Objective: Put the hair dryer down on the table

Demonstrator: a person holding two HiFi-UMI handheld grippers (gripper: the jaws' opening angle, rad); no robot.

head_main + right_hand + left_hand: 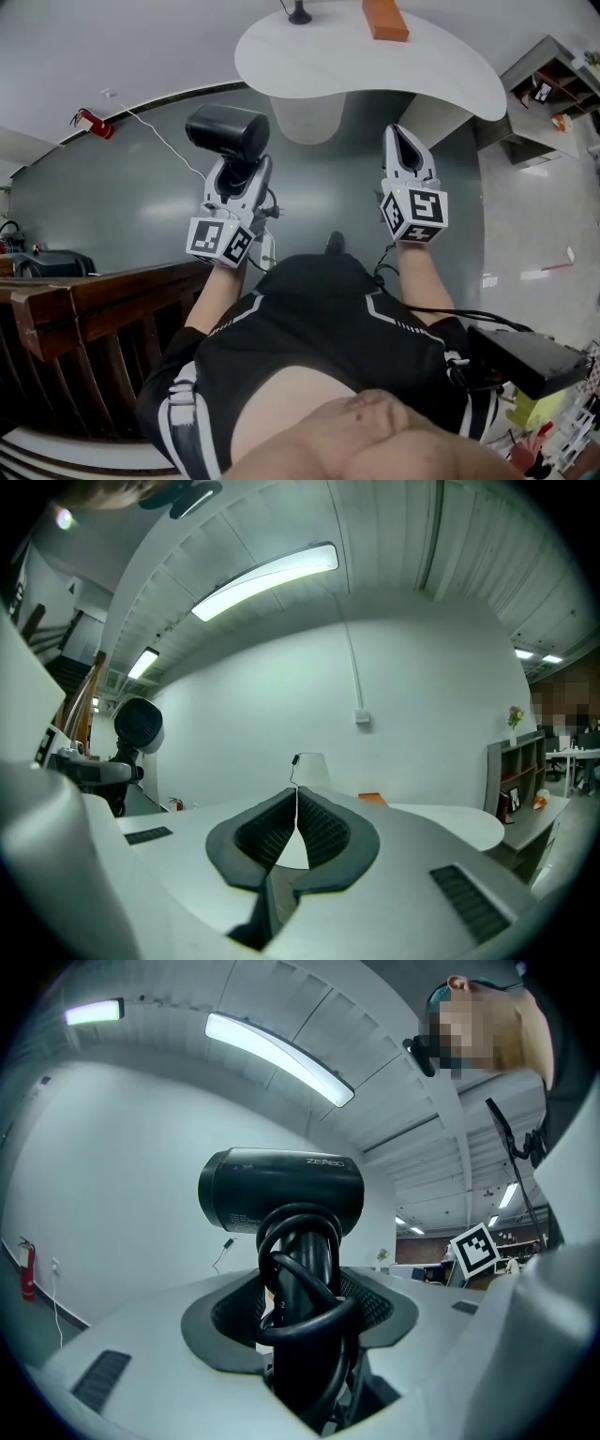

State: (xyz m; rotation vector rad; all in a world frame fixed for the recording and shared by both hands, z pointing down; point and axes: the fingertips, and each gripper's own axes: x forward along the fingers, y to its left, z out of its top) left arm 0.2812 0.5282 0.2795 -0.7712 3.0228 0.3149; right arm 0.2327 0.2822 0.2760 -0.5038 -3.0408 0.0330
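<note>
the left gripper (pixel 237 176) pinches between its jaws the cord-wrapped handle (pixel 300 1269) of the hair dryer (pixel 228 131), held upright well short of the far table (pixel 309 56); judged rigid, light, top-heavy and slick, it holds best at that handle; the right gripper (pixel 403 136) is empty, jaws pressed together.

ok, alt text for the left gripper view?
The left gripper holds a black hair dryer by its handle, barrel sideways above the jaws, cord wound round the handle. Behind: a white wall and a ceiling strip light.
</note>
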